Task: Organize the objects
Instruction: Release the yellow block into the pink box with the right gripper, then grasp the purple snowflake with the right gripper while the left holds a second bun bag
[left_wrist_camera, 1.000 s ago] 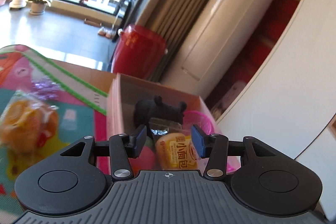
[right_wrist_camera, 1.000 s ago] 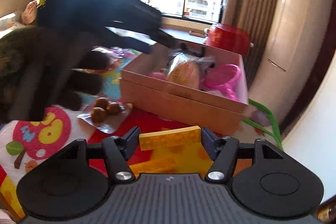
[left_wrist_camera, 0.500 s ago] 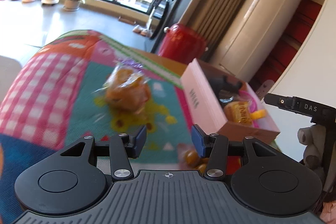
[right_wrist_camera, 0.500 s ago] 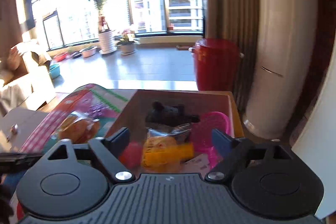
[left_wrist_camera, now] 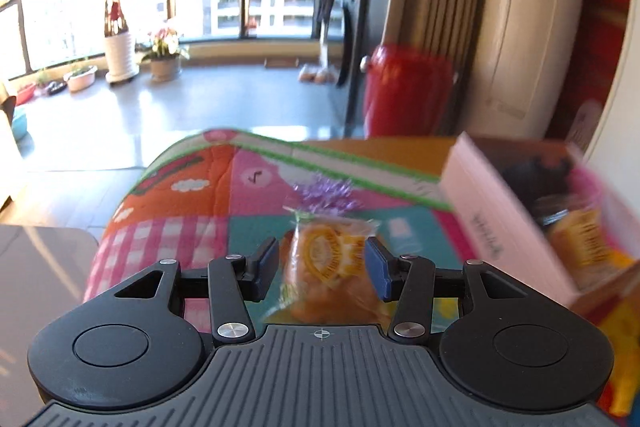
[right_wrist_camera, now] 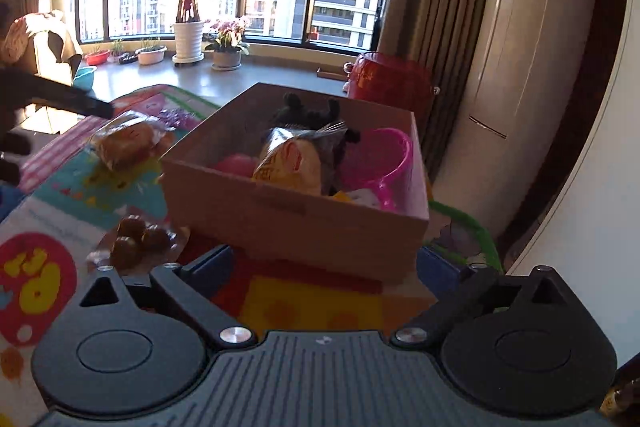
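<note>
An orange bread bag (left_wrist_camera: 326, 265) lies on the colourful mat (left_wrist_camera: 192, 203), just ahead of and between the open jaws of my left gripper (left_wrist_camera: 322, 267); I cannot tell if they touch it. It also shows in the right wrist view (right_wrist_camera: 128, 143). A pink cardboard box (right_wrist_camera: 296, 215) holds a snack pack (right_wrist_camera: 294, 163), a black plush, a pink scoop (right_wrist_camera: 380, 157) and other items. My right gripper (right_wrist_camera: 322, 271) is wide open and empty, in front of the box. A pack of brown balls (right_wrist_camera: 138, 241) lies left of the box.
A red bin (right_wrist_camera: 390, 81) stands behind the box beside curtains and a white unit (right_wrist_camera: 516, 47). The box (left_wrist_camera: 508, 223) is right of the bread bag in the left wrist view. Plant pots (right_wrist_camera: 188, 39) stand by the window. The mat's far edge drops to the floor.
My left gripper swung from over the box to the bread bag, which now lies between its jaws. My right gripper let go of the yellow brick over the box, opened wide and drew back.
</note>
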Action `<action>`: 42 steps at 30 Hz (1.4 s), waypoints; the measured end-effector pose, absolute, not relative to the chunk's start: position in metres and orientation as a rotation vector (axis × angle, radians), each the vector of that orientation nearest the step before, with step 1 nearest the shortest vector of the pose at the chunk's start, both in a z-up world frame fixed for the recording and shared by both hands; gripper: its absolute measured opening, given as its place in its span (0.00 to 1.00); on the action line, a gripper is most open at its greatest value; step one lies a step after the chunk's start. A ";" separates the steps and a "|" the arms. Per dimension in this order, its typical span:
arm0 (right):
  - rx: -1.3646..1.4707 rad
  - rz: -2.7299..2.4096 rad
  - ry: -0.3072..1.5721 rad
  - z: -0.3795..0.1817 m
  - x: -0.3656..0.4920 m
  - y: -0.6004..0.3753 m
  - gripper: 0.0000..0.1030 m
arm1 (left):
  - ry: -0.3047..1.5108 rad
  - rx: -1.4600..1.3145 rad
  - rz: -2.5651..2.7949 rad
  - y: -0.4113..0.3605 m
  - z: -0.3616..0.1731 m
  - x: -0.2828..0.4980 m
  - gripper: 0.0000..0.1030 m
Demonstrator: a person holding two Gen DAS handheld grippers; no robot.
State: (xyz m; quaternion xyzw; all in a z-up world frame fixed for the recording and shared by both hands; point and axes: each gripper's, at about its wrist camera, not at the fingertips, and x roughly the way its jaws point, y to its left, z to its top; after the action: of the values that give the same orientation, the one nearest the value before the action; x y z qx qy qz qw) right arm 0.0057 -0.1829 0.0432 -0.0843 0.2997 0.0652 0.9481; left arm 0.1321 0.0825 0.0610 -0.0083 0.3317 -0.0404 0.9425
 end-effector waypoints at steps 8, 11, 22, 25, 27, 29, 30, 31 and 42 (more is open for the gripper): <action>-0.153 0.252 0.664 0.037 0.004 -0.157 1.00 | 0.730 -0.036 -0.095 0.074 0.032 0.146 0.62; -0.161 0.272 0.678 0.037 0.008 -0.144 1.00 | 0.723 -0.141 -0.099 0.088 0.034 0.131 0.56; -0.073 0.459 0.719 0.115 0.116 -0.054 1.00 | 0.548 -0.402 -0.135 0.158 0.019 0.026 0.55; -0.070 0.438 0.778 0.114 0.173 -0.012 1.00 | 0.483 -0.440 -0.139 0.162 0.018 0.014 0.55; -0.070 0.380 0.823 0.100 0.208 0.010 0.85 | 0.445 -0.456 -0.137 0.164 0.019 0.009 0.55; -0.070 0.323 0.888 0.079 0.241 0.028 0.78 | 0.432 -0.482 -0.137 0.168 0.018 0.007 0.55; -0.059 0.293 0.917 0.068 0.255 0.033 0.77 | 0.423 -0.495 -0.141 0.170 0.018 0.006 0.55; -0.048 0.266 0.940 0.057 0.268 0.038 0.77 | 0.425 -0.507 -0.137 0.172 0.017 0.006 0.55; -0.137 0.295 0.989 0.036 0.260 0.062 0.52 | 0.438 -0.554 -0.146 0.180 0.011 0.012 0.55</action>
State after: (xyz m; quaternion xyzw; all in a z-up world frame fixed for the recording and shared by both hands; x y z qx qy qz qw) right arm 0.2596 0.0619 0.0356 -0.0655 0.4724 0.1410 0.8676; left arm 0.0120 0.1802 0.0107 -0.2708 0.2143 -0.0713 0.9358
